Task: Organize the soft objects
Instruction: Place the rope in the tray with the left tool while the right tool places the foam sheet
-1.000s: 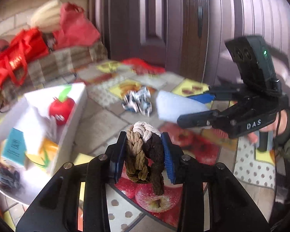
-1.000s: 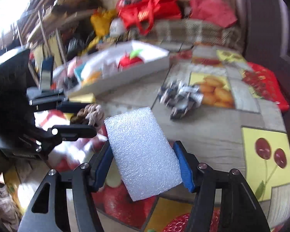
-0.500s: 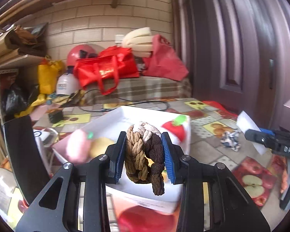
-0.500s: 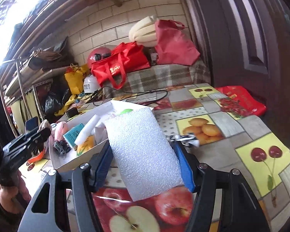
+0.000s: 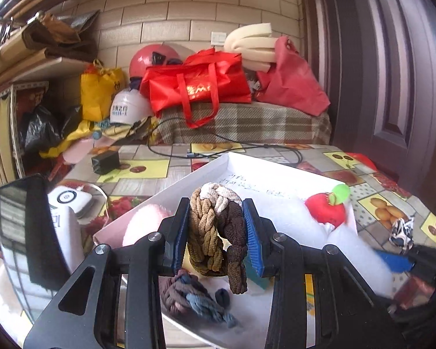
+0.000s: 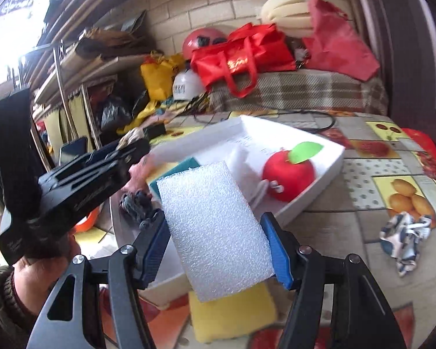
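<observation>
My left gripper (image 5: pixel 215 238) is shut on a braided rope knot (image 5: pixel 216 232) in tan, brown and cream, held above the near end of a white box (image 5: pixel 264 171). My right gripper (image 6: pixel 218 241) is shut on a white foam pad (image 6: pixel 215 229), held over the box's near edge (image 6: pixel 319 192). The box holds a red plush apple (image 5: pixel 327 210), also in the right wrist view (image 6: pixel 287 174), a pink plush (image 5: pixel 144 226), a dark braided knot (image 5: pixel 189 293), a teal item (image 6: pixel 177 171) and white foam (image 5: pixel 357 258).
A crumpled patterned cloth (image 6: pixel 404 232) lies on the fruit-print tablecloth (image 6: pixel 392 151) right of the box. A yellow sponge (image 6: pixel 232 317) lies under my right gripper. Red bags (image 5: pixel 197 87) and foam rolls (image 5: pixel 253 43) sit on a plaid bench behind. A black cable (image 5: pixel 218 148) runs behind the box.
Both grippers have swung from the open tablecloth to the white box. The left one now holds the knot over the box's near end; the right has brought the foam pad over its edge.
</observation>
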